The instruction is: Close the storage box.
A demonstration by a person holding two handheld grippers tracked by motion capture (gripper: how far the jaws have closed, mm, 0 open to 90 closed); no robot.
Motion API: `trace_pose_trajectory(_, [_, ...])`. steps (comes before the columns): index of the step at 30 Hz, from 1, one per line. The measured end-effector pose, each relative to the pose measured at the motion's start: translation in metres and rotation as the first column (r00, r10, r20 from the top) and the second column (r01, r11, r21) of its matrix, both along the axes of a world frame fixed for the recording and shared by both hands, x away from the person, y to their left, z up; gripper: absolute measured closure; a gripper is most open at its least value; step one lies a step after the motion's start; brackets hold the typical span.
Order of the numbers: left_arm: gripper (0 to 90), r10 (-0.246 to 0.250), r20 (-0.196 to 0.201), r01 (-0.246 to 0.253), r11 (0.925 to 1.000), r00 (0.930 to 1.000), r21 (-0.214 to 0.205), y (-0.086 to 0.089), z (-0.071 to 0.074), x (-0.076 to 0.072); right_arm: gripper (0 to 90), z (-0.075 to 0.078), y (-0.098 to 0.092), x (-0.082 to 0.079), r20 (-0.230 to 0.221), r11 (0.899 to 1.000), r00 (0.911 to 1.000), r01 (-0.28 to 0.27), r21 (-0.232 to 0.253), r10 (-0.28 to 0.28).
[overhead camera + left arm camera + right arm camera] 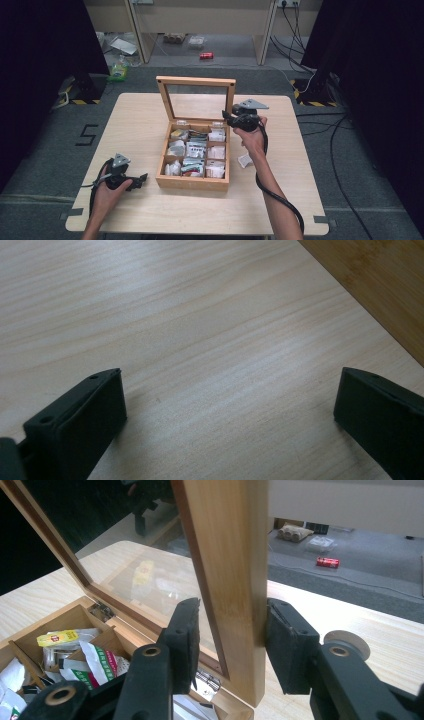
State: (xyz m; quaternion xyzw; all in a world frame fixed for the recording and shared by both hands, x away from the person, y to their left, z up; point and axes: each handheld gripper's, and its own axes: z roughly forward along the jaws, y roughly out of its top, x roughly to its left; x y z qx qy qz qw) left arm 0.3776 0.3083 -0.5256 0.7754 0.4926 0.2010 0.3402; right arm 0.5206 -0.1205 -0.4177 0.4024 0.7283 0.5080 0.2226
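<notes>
Wooden box (192, 181) — glazed lid (227, 580)

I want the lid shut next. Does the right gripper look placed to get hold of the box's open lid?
Probably yes. The right gripper already straddles the side frame of the upright lid, one pad on each face, with nothing between. Whether the pads press yet is hard to tell.

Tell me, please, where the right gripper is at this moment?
In the high view, the right gripper is right of centre, its jaws around the side rail of the box's raised lid.
</notes>
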Motion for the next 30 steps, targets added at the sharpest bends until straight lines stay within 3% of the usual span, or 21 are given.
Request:
trace_pose_trajectory(4, [0.0,0.003,0.001,-0.003,1.0000,1.0000,0.001,0.000,0.000,0.000,61.0,0.003,-0.004,-0.003,-0.012,1.000,0.9999,0.000,0.022,0.000])
trace_pose_trajectory(8, [0.0,0.001,-0.001,-0.001,1.0000,1.0000,0.001,0.000,0.000,-0.001,60.7,0.005,-0.002,-0.008,-0.014,1.000,0.9998,0.012,0.001,-0.012])
trace_pose_trajectory(16, [0.0,0.001,-0.001,-0.001,1.0000,1.0000,0.001,0.000,0.000,-0.001,58.9,0.002,-0.003,-0.016,-0.030,1.000,0.9995,0.009,0.027,-0.008])
trace_pose_trajectory(19, [0.0,0.001,-0.001,-0.001,1.0000,1.0000,0.001,0.000,0.000,-0.001,57.8,0.002,-0.005,-0.018,-0.043,0.999,0.9991,0.001,0.055,0.002])
trace_pose_trajectory(28, [0.0,0.002,-0.001,-0.002,1.0000,1.0000,0.000,0.000,0.000,-0.001,56.4,-0.002,-0.008,-0.025,-0.053,0.998,0.9982,-0.024,0.062,0.027])
trace_pose_trajectory(30, [0.0,0.002,-0.001,-0.002,1.0000,1.0000,0.000,0.000,0.000,-0.001,55.2,-0.003,-0.010,-0.027,-0.059,0.996,0.9976,-0.031,0.083,0.036])
